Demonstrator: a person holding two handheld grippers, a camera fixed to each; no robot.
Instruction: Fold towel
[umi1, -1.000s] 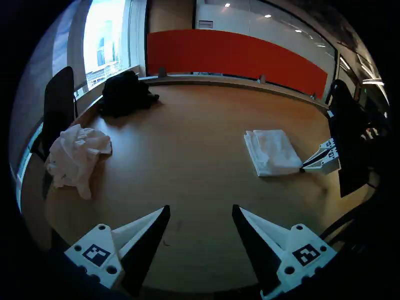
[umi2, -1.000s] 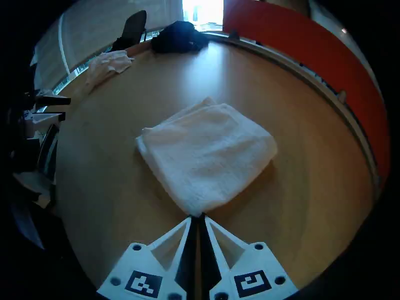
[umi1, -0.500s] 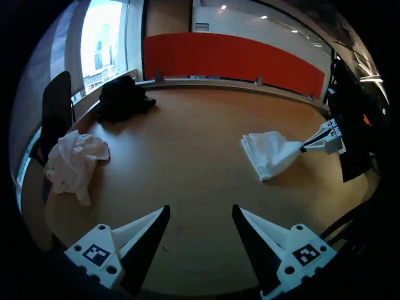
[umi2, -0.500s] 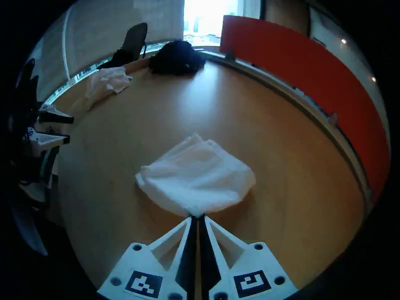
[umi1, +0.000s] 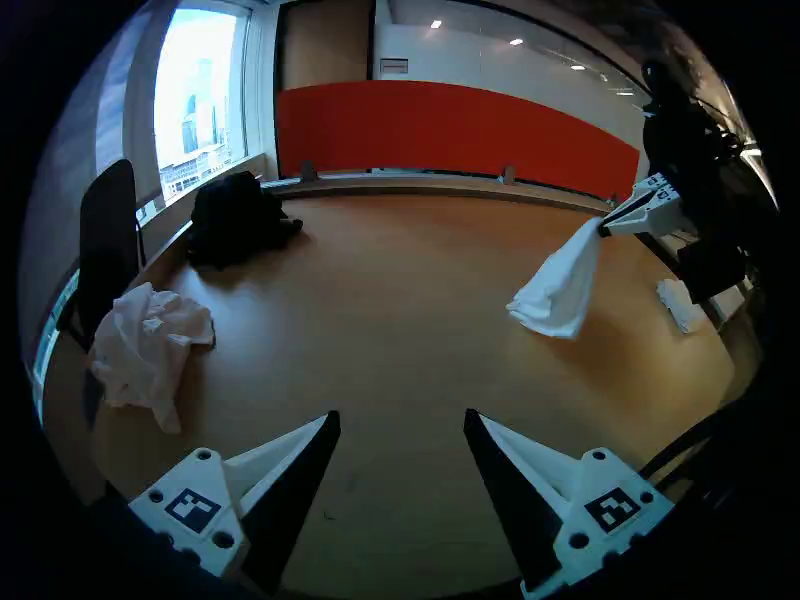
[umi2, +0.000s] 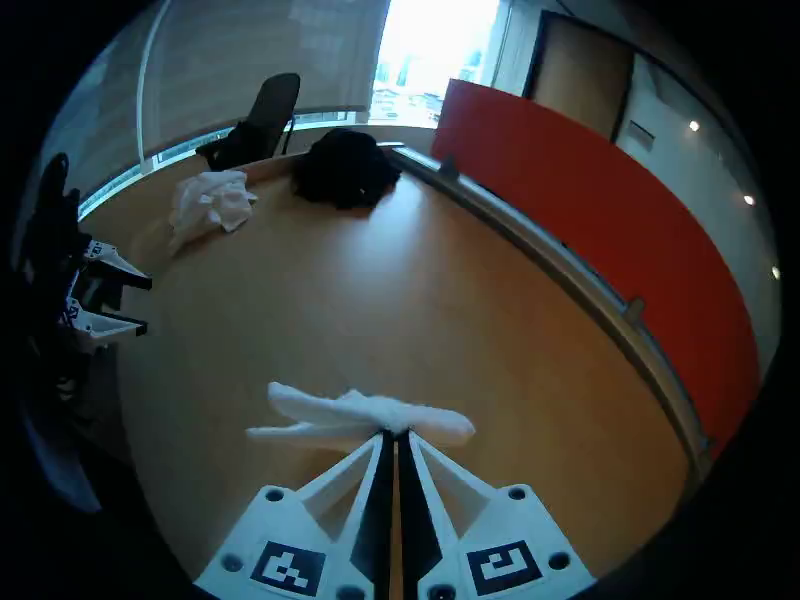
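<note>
A white folded towel (umi1: 560, 285) hangs above the round wooden table (umi1: 400, 290), pinched by one corner in my right gripper (umi1: 603, 228), held high at the right. In the right gripper view the towel (umi2: 360, 415) droops just past the fingertips, and the right gripper (umi2: 395, 440) is shut on its edge. My left gripper (umi1: 400, 470) stands open over the near part of the table with nothing between its fingers. The same left gripper (umi2: 135, 303) appears at the left edge of the right gripper view, open.
A crumpled white cloth (umi1: 145, 345) lies at the table's left edge. A black bag (umi1: 235, 215) sits at the far left by the window. A small white folded item (umi1: 680, 303) lies at the right. A chair (umi1: 105, 240) and a red partition (umi1: 450, 125) border the table.
The right gripper has lifted the towel off the table by its corner, so it now hangs instead of lying flat. The left gripper has stayed open, with its view tilted slightly upward.
</note>
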